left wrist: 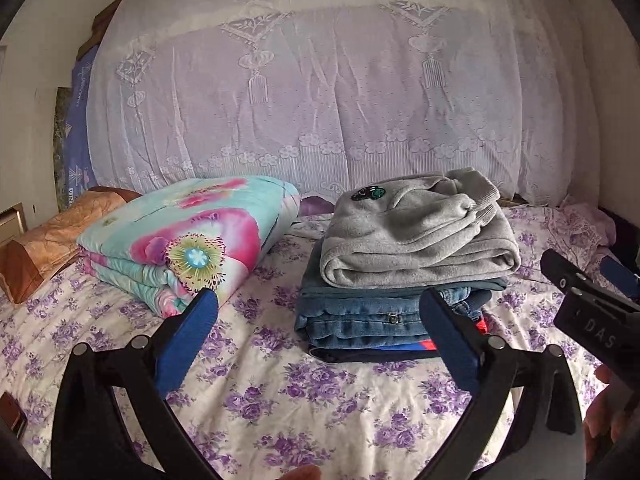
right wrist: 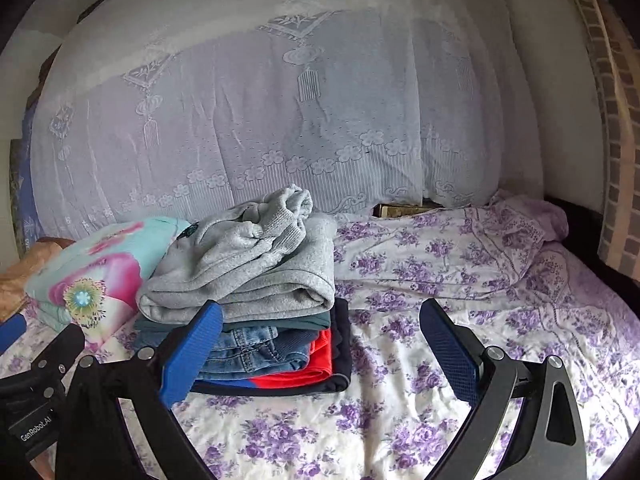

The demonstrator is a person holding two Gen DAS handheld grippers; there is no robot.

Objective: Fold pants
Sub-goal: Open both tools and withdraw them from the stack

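Both hand-held grippers, left (left wrist: pixel 320 320) and right (right wrist: pixel 320 320), gape wide, empty, above the purple-flowered bed sheet (left wrist: pixel 320 420); the folded grey fleece pants (left wrist: pixel 416 236) top the stack, so press the loose cuff flat.

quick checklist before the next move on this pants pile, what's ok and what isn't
1. Left hand-held gripper open and empty: ok.
2. Right hand-held gripper open and empty: ok.
3. Grey pants on top of the stack: ok, though the cuff end is bunched, not flat.
4. Stack underneath square: not ok; the jeans and red garment edges are staggered.
5. Bare floral sheet to the right of the stack for working: ok.
6. Folded floral quilt apart from the stack: ok in the left wrist view.
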